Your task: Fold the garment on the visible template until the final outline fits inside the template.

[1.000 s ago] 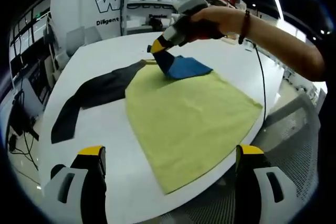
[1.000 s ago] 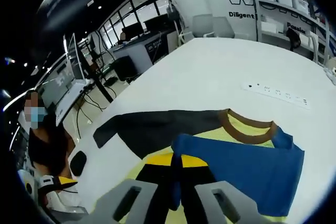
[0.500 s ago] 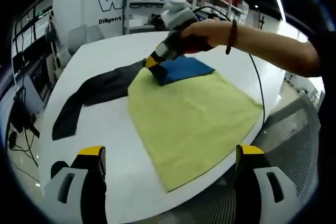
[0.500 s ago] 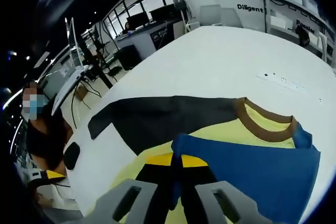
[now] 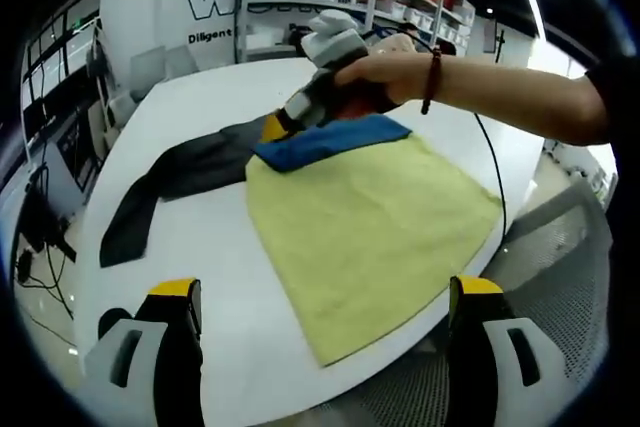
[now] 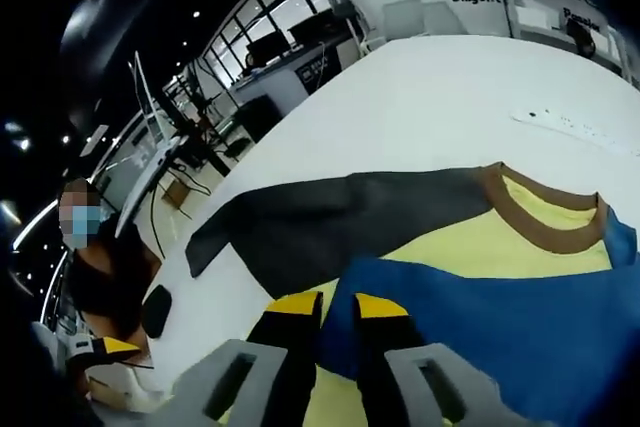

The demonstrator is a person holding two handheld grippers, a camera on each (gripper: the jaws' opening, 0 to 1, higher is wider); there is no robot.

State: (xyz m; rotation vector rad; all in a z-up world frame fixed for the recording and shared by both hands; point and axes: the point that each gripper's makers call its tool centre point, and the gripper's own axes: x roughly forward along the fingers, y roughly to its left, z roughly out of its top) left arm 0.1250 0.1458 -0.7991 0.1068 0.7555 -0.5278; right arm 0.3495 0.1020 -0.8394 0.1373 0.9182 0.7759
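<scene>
A yellow-green shirt (image 5: 370, 217) lies flat on the white table (image 5: 200, 277). Its black sleeve (image 5: 170, 182) stretches out to the left. The blue sleeve (image 5: 335, 137) is folded over across the upper chest. In the left gripper view a person's hand holds my right gripper (image 5: 278, 130), which is shut on the blue sleeve's end near the black sleeve. In the right gripper view, my right gripper (image 6: 338, 305) pinches the blue sleeve (image 6: 500, 317), with the black sleeve (image 6: 330, 227) and brown collar (image 6: 545, 217) beyond. My left gripper (image 5: 325, 289) hovers open at the table's near edge, holding nothing.
The table's edge curves close to the shirt's hem on the right, with a mesh chair (image 5: 560, 267) below it. A cable (image 5: 495, 147) trails from the person's arm. A white power strip (image 6: 575, 125) lies beyond the collar. A masked person (image 6: 95, 267) stands off the table's far side.
My right gripper has drawn the blue sleeve leftward across the chest toward the black sleeve, so the blue fabric now lies longer and flatter. My left gripper has stayed in place.
</scene>
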